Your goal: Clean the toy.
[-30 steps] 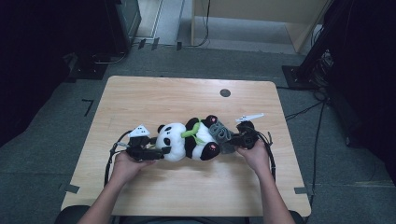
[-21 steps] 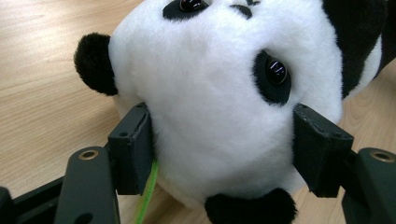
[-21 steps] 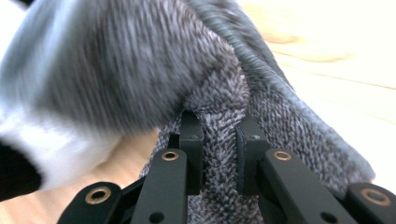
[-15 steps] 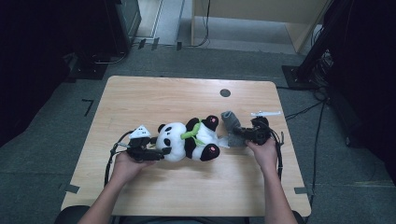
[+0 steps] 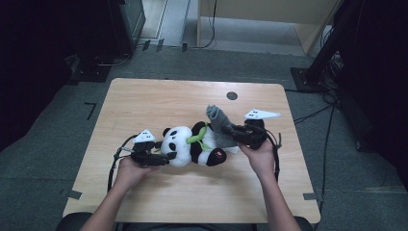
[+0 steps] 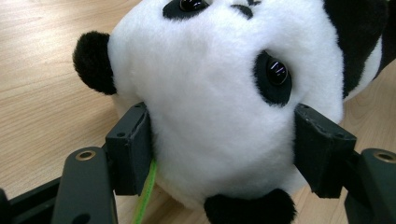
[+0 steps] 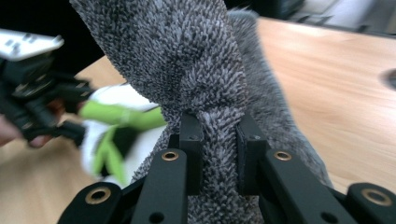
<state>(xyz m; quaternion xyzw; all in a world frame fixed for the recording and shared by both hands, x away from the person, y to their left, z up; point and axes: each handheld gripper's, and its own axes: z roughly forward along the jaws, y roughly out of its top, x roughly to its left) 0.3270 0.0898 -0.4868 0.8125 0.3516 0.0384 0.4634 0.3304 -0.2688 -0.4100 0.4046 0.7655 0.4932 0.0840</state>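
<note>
Black-and-white panda (image 5: 190, 144) with green ribbon (image 5: 198, 138), speckled grey cloth (image 5: 219, 124), pale wood-grain table (image 5: 159, 101).

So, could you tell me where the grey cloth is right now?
In the high view the grey cloth stands right of centre, pinched by the right gripper, beside the panda.

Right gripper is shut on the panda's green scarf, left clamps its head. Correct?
Not quite. The right gripper is shut on the grey sock, not the scarf, as the right gripper view shows. The left gripper does clamp the panda's head.
</note>
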